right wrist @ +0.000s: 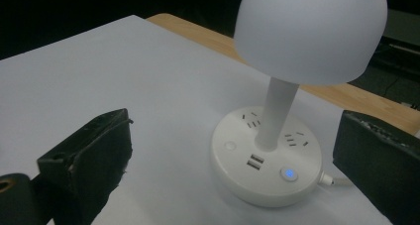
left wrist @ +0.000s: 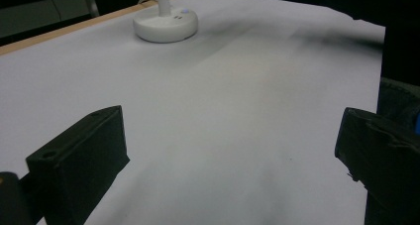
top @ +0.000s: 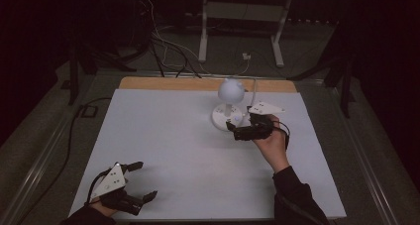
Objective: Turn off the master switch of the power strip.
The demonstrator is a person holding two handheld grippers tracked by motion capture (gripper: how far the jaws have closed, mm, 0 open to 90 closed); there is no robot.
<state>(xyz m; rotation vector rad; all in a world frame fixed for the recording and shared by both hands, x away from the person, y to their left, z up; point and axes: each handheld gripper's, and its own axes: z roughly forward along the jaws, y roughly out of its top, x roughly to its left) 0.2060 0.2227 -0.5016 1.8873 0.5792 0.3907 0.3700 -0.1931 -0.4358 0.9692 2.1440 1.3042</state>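
A white desk lamp stands at the back middle of the table, with a round dome shade (top: 231, 89) over a round base (top: 224, 118). In the right gripper view the base (right wrist: 233, 158) shows sockets, two USB ports and a blue-lit button (right wrist: 288, 174), under the shade (right wrist: 312, 31). My right gripper (top: 240, 124) is open beside the base, with the jaws either side of it and apart from it (right wrist: 234, 136). My left gripper (top: 143, 181) is open over bare sheet at the front left (left wrist: 232, 113), with the lamp base (left wrist: 166, 24) far ahead of it.
A white sheet (top: 173, 150) covers the table, and a wooden strip (top: 163, 83) shows at the far edge. The lamp's white cord (top: 254, 88) runs back off the table. Cables (top: 168, 51) and a white stand (top: 242, 17) are on the floor beyond.
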